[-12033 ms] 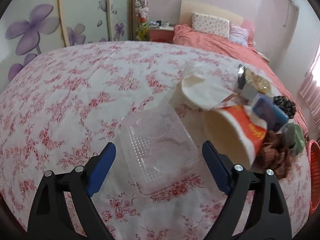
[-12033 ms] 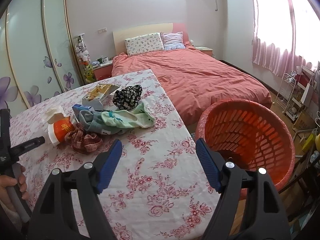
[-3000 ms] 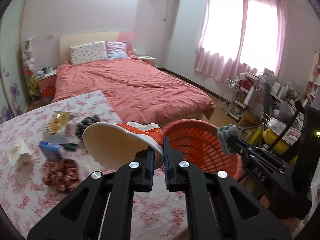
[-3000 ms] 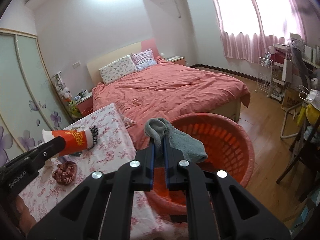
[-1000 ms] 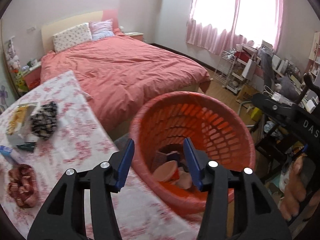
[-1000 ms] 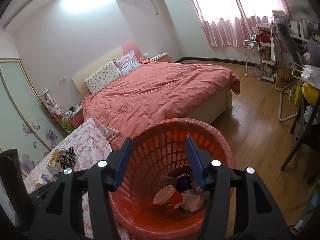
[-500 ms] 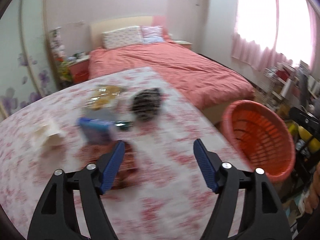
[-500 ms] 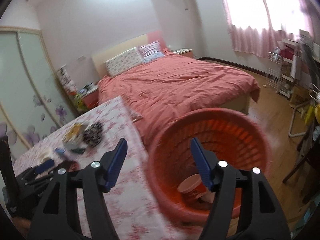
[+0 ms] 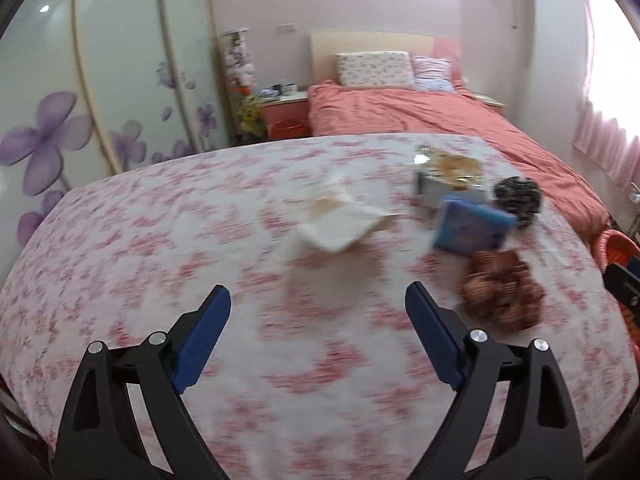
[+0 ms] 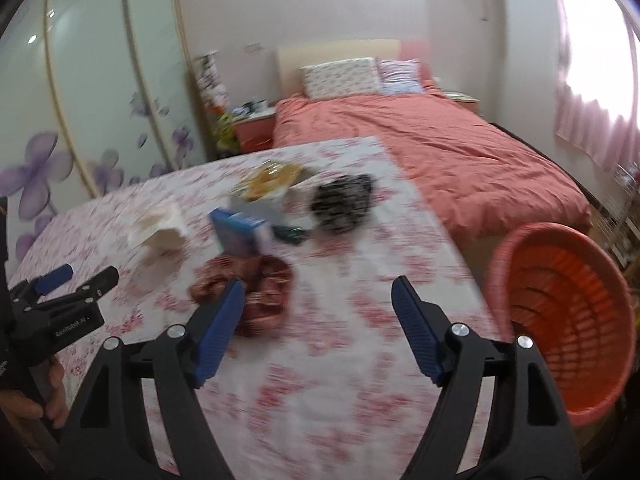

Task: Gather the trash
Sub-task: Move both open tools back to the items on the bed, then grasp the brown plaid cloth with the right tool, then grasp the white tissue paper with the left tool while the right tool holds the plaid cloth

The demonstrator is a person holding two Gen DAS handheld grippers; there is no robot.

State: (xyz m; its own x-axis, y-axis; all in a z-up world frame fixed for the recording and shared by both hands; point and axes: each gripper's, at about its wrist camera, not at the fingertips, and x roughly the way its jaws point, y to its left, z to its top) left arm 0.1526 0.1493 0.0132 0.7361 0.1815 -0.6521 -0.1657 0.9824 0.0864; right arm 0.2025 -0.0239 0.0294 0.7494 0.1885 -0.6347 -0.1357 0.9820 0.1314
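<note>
My left gripper [image 9: 318, 312] is open and empty above the flowered table [image 9: 160, 240]. Ahead of it lie a crumpled white paper [image 9: 340, 224], a blue box [image 9: 472, 228], a red-brown checked cloth [image 9: 500, 292], a black patterned cloth [image 9: 518, 196] and a snack packet [image 9: 452, 168]. My right gripper [image 10: 318, 300] is open and empty above the table, just past the checked cloth [image 10: 256, 284]. The blue box [image 10: 240, 232], white paper [image 10: 160, 232] and black cloth [image 10: 344, 200] lie further off. The orange basket [image 10: 568, 304] stands beside the table at right.
A bed with a red cover [image 10: 440, 140] stands behind the table. A wardrobe with purple flowers [image 9: 80, 100] is at left. The left gripper shows at the left edge of the right wrist view [image 10: 52, 300]. The basket rim [image 9: 608, 244] shows at the far right of the left wrist view.
Both grippers have swung away from the basket back over the table. The left one now faces the white paper; the right one hovers near the checked cloth. Both stay open and empty.
</note>
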